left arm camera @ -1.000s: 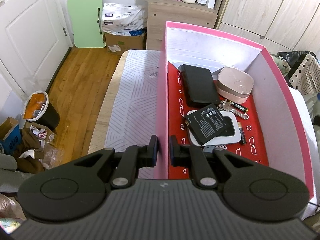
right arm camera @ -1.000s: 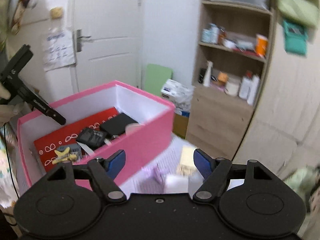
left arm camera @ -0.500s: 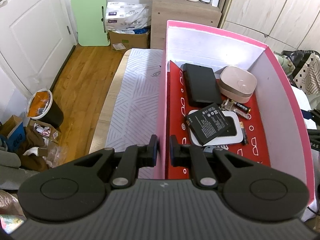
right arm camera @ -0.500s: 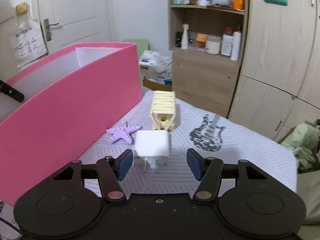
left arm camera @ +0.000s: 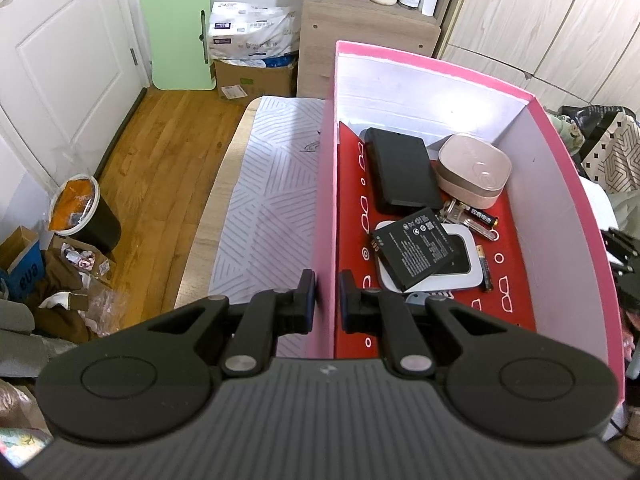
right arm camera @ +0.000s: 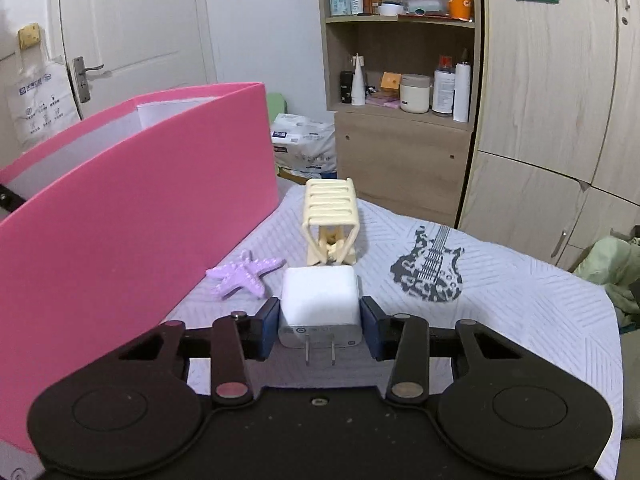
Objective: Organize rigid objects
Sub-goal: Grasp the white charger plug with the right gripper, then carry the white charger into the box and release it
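My left gripper (left arm camera: 327, 300) is shut on the left wall of the pink box (left arm camera: 325, 200). The box holds a black phone (left arm camera: 400, 170), a beige case (left arm camera: 474, 168), a flat black battery (left arm camera: 416, 248) on a white device, keys and small batteries. In the right wrist view, my right gripper (right arm camera: 319, 326) has its jaws closed around a white charger plug (right arm camera: 319, 304) on the tablecloth, prongs pointing towards the camera. A purple starfish (right arm camera: 244, 274) and a cream hair claw clip (right arm camera: 330, 220) lie just beyond it, beside the pink box (right arm camera: 132, 208).
The white patterned tablecloth (right arm camera: 500, 300) has a guitar print (right arm camera: 430, 266). A wooden shelf unit (right arm camera: 400, 120) and wardrobe doors stand behind. In the left wrist view, the table's left edge (left arm camera: 208, 216) drops to a wooden floor with a bin (left arm camera: 82, 216).
My right gripper swung from above the box down to the table, moved onto the white charger plug, and its jaws narrowed around it. The left gripper has held still on the box wall.
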